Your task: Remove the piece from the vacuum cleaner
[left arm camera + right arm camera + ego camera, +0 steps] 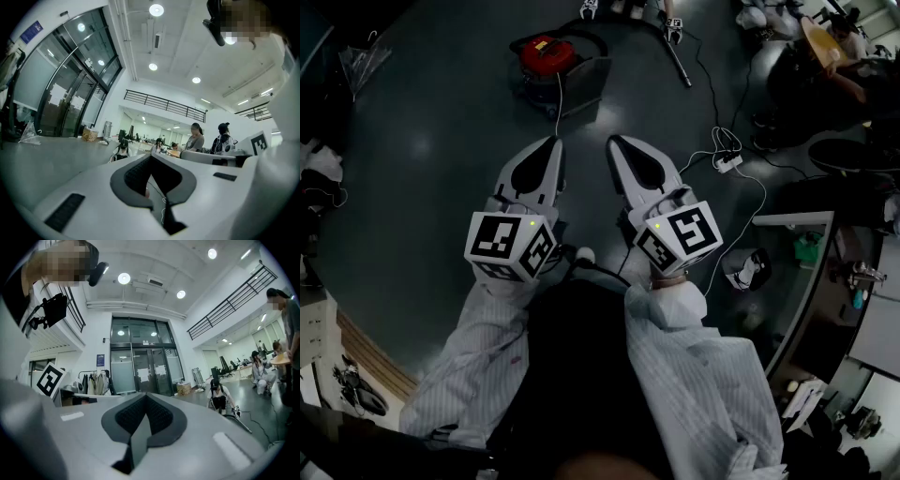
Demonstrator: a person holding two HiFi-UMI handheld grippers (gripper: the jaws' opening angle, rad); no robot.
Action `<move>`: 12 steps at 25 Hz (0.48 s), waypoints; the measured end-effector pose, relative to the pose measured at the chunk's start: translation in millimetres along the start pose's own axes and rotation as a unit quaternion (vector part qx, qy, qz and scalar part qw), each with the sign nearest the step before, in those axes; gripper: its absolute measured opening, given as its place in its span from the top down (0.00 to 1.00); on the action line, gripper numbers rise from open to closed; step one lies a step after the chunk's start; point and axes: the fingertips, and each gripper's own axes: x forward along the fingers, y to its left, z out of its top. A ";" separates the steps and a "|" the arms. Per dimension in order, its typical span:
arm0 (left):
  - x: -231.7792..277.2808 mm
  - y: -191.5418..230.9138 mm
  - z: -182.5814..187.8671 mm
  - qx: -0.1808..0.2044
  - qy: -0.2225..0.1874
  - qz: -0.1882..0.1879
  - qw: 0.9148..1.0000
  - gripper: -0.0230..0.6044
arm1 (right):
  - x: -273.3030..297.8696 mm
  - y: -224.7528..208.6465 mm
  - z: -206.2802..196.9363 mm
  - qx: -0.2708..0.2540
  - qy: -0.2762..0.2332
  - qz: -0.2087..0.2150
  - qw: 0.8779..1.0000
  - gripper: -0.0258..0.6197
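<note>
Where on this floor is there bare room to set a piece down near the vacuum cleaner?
The widest bare floor lies left of the vacuum cleaner, toward the picture's left edge. Right of it is crowded: a dark tube, a white power strip with trailing cables, then people and a desk.

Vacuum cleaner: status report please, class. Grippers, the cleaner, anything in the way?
Left gripper and right gripper both shut, empty, side by side. Vacuum cleaner on the floor ahead, untouched. Thin cord on the floor between it and the grippers.
</note>
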 end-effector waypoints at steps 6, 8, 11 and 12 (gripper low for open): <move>10.9 -6.1 -6.9 0.003 0.004 0.003 1.000 0.96 | -1.5 -9.3 -0.7 0.002 -0.001 0.004 1.000 0.96; 15.9 -8.6 -11.2 0.002 0.005 0.008 1.000 0.96 | -5.1 -14.8 -1.6 0.006 -0.003 0.007 1.000 0.96; 25.7 -12.0 -21.3 -0.002 0.010 0.018 1.000 0.96 | -10.6 -27.1 -6.6 0.011 0.005 0.017 1.000 0.96; 29.3 -11.6 -25.5 -0.004 0.012 0.021 1.000 0.96 | -11.2 -32.3 -9.9 0.013 0.009 0.019 1.000 0.96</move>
